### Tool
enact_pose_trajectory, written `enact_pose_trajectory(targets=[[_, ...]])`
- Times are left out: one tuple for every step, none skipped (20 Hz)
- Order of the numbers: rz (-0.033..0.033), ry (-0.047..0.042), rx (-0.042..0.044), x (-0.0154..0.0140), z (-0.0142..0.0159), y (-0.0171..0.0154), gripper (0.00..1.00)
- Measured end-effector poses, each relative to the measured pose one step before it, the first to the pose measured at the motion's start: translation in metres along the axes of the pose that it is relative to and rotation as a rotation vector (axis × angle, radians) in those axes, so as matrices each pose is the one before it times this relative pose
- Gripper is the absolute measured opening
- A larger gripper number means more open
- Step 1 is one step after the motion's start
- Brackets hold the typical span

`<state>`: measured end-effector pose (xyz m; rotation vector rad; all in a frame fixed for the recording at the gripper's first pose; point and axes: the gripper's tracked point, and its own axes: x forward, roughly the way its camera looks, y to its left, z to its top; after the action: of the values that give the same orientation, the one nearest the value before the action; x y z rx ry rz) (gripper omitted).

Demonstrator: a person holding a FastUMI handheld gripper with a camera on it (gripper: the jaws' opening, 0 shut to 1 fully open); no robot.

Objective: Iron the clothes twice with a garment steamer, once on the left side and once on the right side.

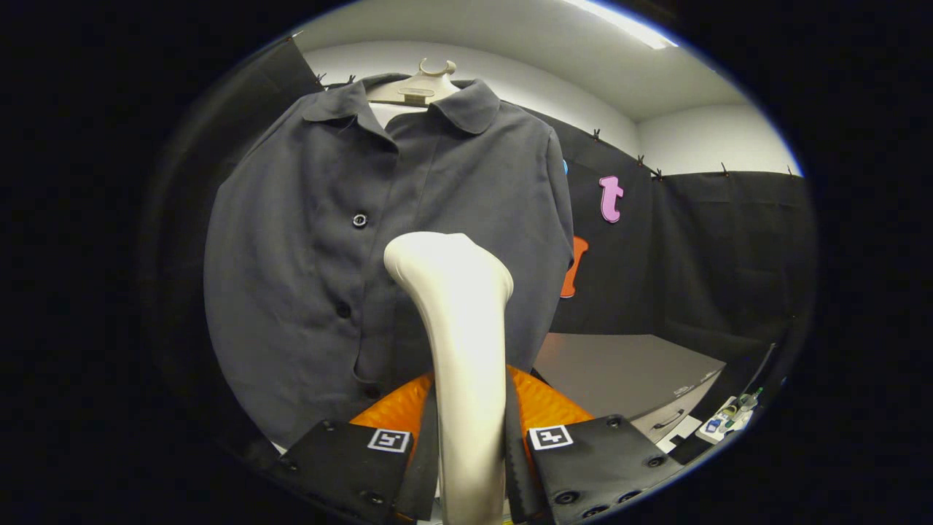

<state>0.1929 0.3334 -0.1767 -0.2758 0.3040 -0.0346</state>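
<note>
The gripper (pixel 470 456) pinches the steamer (pixel 461 328) by its handle, both fingers (pixel 350 456) pressed against it. The steamer head rises just ahead, close to the shirt (pixel 313 277) on a hanger (pixel 423 84). A cabinet (pixel 627 372) stands beyond, beside the shirt.

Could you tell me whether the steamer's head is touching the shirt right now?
Cannot tell. In the gripper view the steamer, gripped between the fingers, overlaps the shirt; no gap or contact shows.

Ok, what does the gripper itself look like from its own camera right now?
The gripper has two flat plate-like jaw blocks, each bearing a square black-and-white marker and round screw heads. One inner finger face looks ribbed. An orange textured body sits behind them. No cables or sleeve are visible.
</note>
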Motion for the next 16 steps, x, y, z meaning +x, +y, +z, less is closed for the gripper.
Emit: enact_pose_trajectory(targets=[[0.00219, 0.01502, 0.00063, -0.00195, -0.00723, 0.00037, 0.45], [0.00160, 0.01534, 0.00372, -0.00220, -0.00801, -0.00024, 0.45], [0.00067, 0.01425, 0.00576, -0.00086, -0.00887, 0.00037, 0.46], [0.00115, 0.01231, 0.00371, 0.00022, -0.00731, 0.00095, 0.46], [0.00041, 0.01203, -0.00043, 0.00009, -0.00775, -0.00034, 0.46], [0.00098, 0.01229, -0.00123, 0.00057, -0.00707, 0.00029, 0.45], [0.00191, 0.01185, -0.00090, -0.00033, -0.00596, 0.00108, 0.45], [0.00042, 0.01205, -0.00121, 0.00008, -0.00800, 0.00010, 0.45], [-0.00047, 0.01204, -0.00049, -0.00064, -0.00703, 0.00003, 0.46], [0.00114, 0.01179, -0.00093, -0.00041, -0.00671, 0.00030, 0.46], [0.00061, 0.01165, -0.00033, -0.00013, -0.00801, 0.00055, 0.45], [0.00185, 0.01481, -0.00388, -0.00037, -0.00907, -0.00014, 0.45], [0.00251, 0.01598, -0.00477, 0.00055, -0.00946, 0.00215, 0.46], [0.00302, 0.01453, -0.00286, 0.00081, -0.00920, 0.00154, 0.46], [0.00679, 0.01831, -0.00345, 0.00148, -0.00919, 0.00222, 0.46], [0.00845, 0.02045, -0.00036, 0.00076, -0.01119, 0.00151, 0.46]])
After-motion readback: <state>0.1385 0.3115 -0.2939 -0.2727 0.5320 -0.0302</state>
